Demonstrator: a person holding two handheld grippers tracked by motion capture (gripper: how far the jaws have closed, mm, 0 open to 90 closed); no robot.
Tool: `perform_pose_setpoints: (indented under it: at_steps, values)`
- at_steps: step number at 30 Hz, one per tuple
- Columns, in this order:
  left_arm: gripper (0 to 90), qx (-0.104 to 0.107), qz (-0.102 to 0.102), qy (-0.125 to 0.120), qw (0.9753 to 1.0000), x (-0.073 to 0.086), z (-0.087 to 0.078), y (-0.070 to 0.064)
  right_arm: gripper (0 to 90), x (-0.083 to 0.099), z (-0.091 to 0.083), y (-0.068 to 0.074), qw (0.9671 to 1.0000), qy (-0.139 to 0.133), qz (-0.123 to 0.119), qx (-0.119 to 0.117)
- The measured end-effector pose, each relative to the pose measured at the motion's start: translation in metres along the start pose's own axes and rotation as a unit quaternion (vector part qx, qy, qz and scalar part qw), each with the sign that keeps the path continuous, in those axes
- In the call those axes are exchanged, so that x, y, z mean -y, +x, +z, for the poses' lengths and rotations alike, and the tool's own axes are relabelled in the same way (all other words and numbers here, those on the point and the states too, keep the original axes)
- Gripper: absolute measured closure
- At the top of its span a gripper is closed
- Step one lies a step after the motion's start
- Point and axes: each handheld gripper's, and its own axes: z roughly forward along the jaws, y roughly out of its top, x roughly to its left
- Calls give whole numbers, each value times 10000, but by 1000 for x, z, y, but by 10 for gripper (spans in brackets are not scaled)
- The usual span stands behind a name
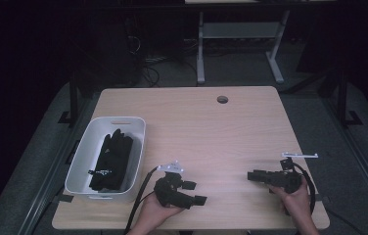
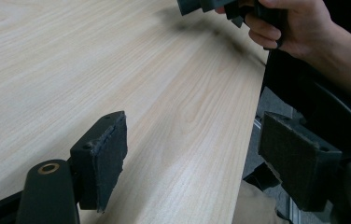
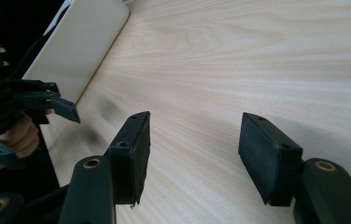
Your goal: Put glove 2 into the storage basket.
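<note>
Resting low over the near edge of the wooden table [image 1: 211, 132], both grippers were idle and holding nothing: the left gripper [image 1: 195, 192] had its jaws spread wide, pointing toward the person's right, and the right gripper [image 1: 253, 176] likewise stood wide apart, aimed back toward the left one. Nearest them, just beside the left gripper, sat a white bin [image 1: 85, 147] at the table's left edge, and in it lay a heap of black gloves [image 1: 111, 160], loosely piled and reaching almost the bin's length. They looked like soft, light fabric, so they would likely sag and fold when lifted rather than keep their shape; a pinch on a raised fold near the top of the pile, or on a cuff, seemed the surest hold, since the limp cloth might drag its neighbours along
</note>
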Motion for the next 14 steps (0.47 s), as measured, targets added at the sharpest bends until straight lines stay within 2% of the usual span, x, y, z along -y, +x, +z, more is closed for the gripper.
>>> perform_pose_setpoints:
  at_steps: [4, 14]
  values:
    - [240, -3, 30, 1, 10000, 3, 2, -2, 425, 2, 2, 1, 10000, 48, -31, 14]
    - [239, -12, 44, -40, 10000, 8, -1, -2, 418, 6, -4, 2, 9999, -93, 38, -59]
